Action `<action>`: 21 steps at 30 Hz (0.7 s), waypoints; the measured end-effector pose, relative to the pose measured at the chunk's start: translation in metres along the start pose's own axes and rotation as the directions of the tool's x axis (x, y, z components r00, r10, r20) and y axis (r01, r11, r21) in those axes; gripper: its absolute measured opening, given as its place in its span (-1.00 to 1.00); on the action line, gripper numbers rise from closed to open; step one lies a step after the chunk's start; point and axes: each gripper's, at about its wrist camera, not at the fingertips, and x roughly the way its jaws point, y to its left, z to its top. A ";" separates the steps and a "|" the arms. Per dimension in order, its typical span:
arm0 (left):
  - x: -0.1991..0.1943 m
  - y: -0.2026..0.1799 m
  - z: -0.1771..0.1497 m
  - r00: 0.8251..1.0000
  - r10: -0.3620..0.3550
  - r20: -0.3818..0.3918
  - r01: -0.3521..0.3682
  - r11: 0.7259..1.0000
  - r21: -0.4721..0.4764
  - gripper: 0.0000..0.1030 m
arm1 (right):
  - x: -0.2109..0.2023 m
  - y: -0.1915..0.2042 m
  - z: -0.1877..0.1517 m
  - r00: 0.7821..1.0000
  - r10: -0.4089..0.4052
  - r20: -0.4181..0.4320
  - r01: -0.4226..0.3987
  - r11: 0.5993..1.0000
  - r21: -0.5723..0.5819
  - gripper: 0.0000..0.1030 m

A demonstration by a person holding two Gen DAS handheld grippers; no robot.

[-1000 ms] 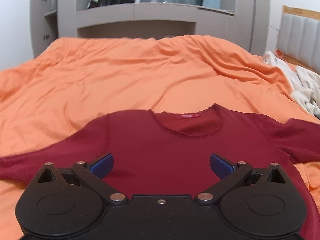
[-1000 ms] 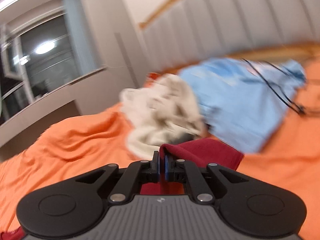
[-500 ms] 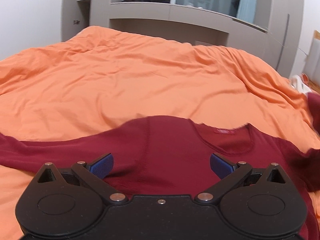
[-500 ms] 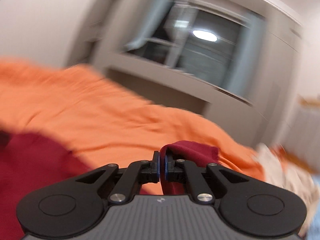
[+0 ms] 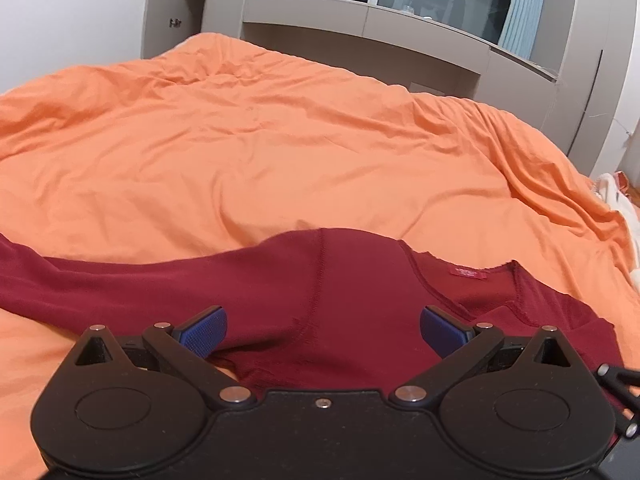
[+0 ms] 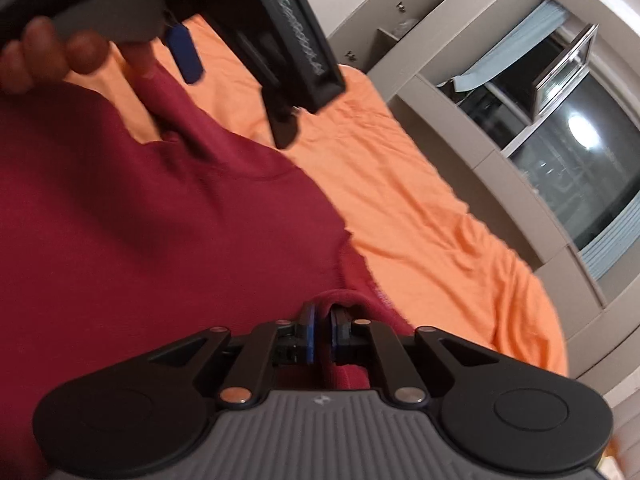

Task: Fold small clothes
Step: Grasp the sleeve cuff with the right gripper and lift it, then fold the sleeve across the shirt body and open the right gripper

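A dark red long-sleeved shirt lies spread on the orange bedcover, neckline and label to the right, one sleeve running out to the left. My left gripper is open and empty, hovering just over the shirt's shoulder and armpit seam. My right gripper is nearly shut on a fold of the red shirt near the neckline. The left gripper shows in the right wrist view at the top, held by a hand, above the shirt.
Grey built-in shelves and a window stand beyond the bed's far edge. A heap of white clothes lies at the bed's right edge. The orange cover stretches wide beyond the shirt.
My right gripper has swung from the clothes heap over onto the shirt body, carrying the red sleeve with it. My left gripper has shifted left along the shirt, toward the shoulder seam.
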 end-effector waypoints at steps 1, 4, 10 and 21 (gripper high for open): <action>0.001 -0.001 -0.001 1.000 -0.007 -0.004 0.007 1.000 -0.001 0.99 | -0.002 0.002 -0.001 1.000 0.024 0.003 -0.024 1.000 0.012 -0.37; 0.004 -0.007 -0.003 1.000 -0.023 -0.015 0.023 1.000 0.004 0.99 | -0.019 -0.001 -0.006 0.996 0.064 0.055 -0.067 0.997 0.045 0.08; 0.009 -0.022 -0.007 0.998 -0.049 -0.035 0.049 0.999 0.014 0.99 | -0.044 -0.020 -0.018 0.991 0.111 0.070 -0.120 0.982 0.143 0.33; 0.023 -0.087 -0.016 0.977 -0.209 -0.049 0.212 0.974 0.076 0.99 | -0.058 -0.125 -0.105 0.985 -0.127 -0.118 0.170 0.840 0.515 0.98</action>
